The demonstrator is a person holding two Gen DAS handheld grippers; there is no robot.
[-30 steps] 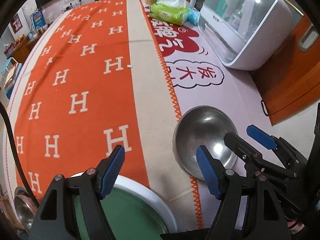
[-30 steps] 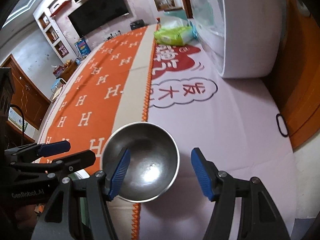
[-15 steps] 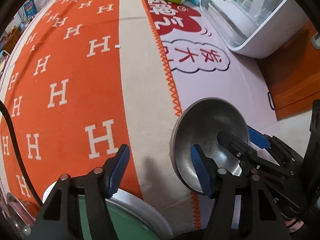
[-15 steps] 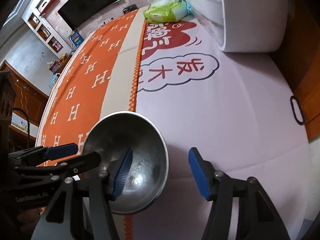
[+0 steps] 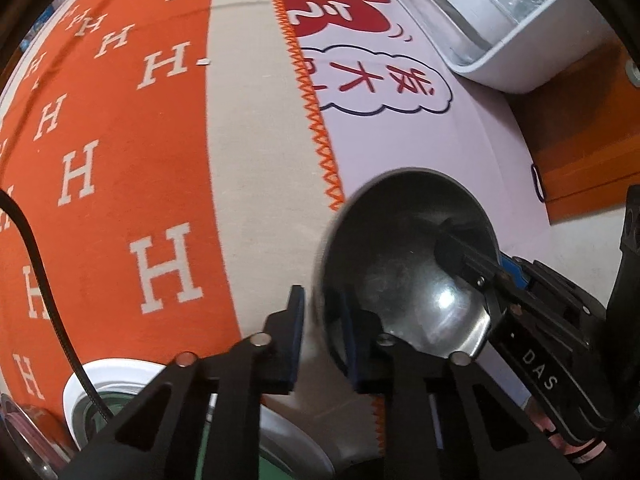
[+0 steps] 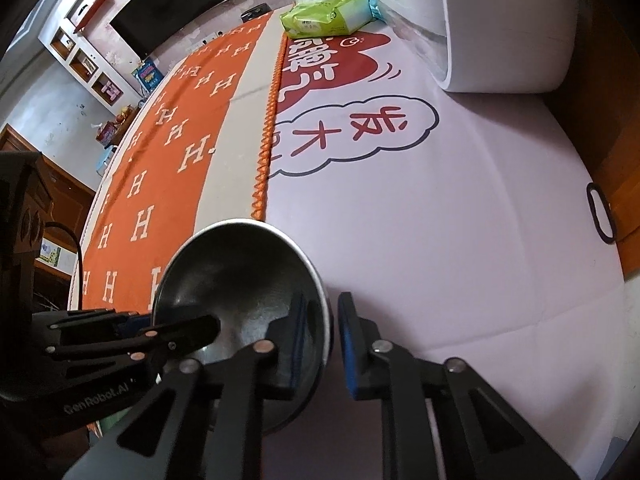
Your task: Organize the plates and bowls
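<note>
Both grippers pinch one steel bowl (image 5: 404,264) by opposite rims; the left gripper (image 5: 322,342) has its narrowed fingers astride the near-left rim, one pad inside, one outside; the right gripper (image 6: 322,344) clasps the right rim likewise. The bowl appears tilted, perhaps lifted off the cloth (image 5: 120,128). Below the left fingers lies a green plate (image 5: 80,384); placing the bowl seems still ahead, so the sorting looks early.

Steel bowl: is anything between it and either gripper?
No. The left gripper and right gripper each straddle the steel bowl rim on opposite sides, one finger inside, one outside; nothing visible intervenes.
</note>
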